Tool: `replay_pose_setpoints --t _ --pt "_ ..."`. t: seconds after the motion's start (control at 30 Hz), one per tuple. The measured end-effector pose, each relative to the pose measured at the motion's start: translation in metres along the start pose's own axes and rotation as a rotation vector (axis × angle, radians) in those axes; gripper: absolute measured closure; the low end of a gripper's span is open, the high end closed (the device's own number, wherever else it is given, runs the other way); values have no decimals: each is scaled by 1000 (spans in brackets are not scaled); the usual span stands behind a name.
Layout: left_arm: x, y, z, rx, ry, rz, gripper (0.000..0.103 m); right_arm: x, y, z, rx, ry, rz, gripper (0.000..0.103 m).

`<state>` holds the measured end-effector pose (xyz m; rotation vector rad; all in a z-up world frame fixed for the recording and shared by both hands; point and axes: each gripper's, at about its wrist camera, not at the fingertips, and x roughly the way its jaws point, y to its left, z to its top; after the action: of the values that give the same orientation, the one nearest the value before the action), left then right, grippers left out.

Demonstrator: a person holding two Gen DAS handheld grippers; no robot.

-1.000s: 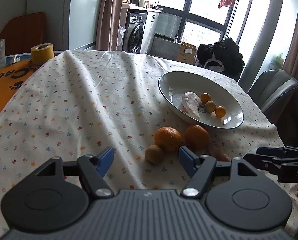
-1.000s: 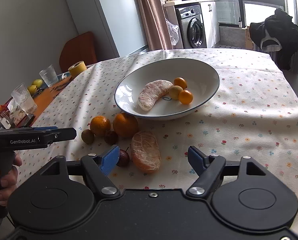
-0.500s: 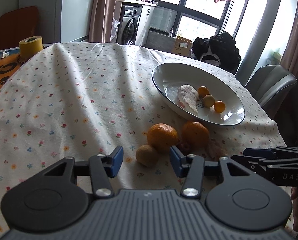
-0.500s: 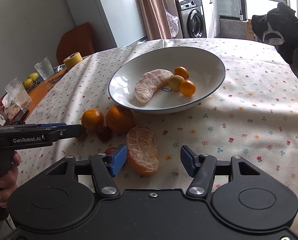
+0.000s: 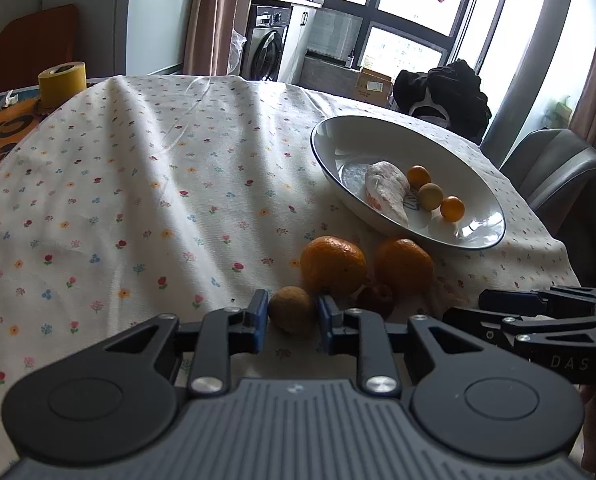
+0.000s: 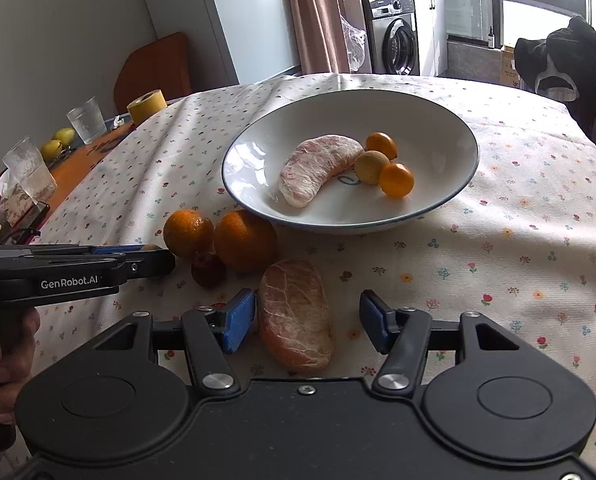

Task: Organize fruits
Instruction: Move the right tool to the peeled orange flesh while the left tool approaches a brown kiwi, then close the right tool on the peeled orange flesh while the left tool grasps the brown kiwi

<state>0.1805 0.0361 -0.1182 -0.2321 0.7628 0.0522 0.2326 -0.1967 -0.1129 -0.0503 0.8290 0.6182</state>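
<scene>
Gripping, seemingly, brown fruit [image 5: 293, 309].

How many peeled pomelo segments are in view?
2: one pale pink peeled pomelo segment lies inside the white bowl; another lies on the tablecloth between the right gripper's fingers.

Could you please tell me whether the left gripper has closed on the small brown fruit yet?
Closed on it, apparently: the left gripper has both blue pads against the small brown fruit, which still sits on the tablecloth.
</scene>
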Motion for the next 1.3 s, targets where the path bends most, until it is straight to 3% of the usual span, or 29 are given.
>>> replay_pose_setpoints --t 0.07,0.33,0.6,0.87,1.0,1.3 --pt "-1 0 -1 -5 -1 4 78 1 3 0 -12 2 -3 46" --pt "-10 4 -4 -30 -9 17 78 0 5 0 -50 8 -26 66" --pt "-17 7 -9 -45 -18 15 78 -7 1 -3 -47 11 -68 66" --pt "-28 12 -12 -55 -28 18 78 -2 11 -7 -90 2 -101 58" --pt "-34 20 -14 -80 -34 31 78 -3 9 -6 -96 2 -107 67" --pt "-40 21 -16 -91 -42 46 78 -9 5 -5 -80 -20 -83 76"
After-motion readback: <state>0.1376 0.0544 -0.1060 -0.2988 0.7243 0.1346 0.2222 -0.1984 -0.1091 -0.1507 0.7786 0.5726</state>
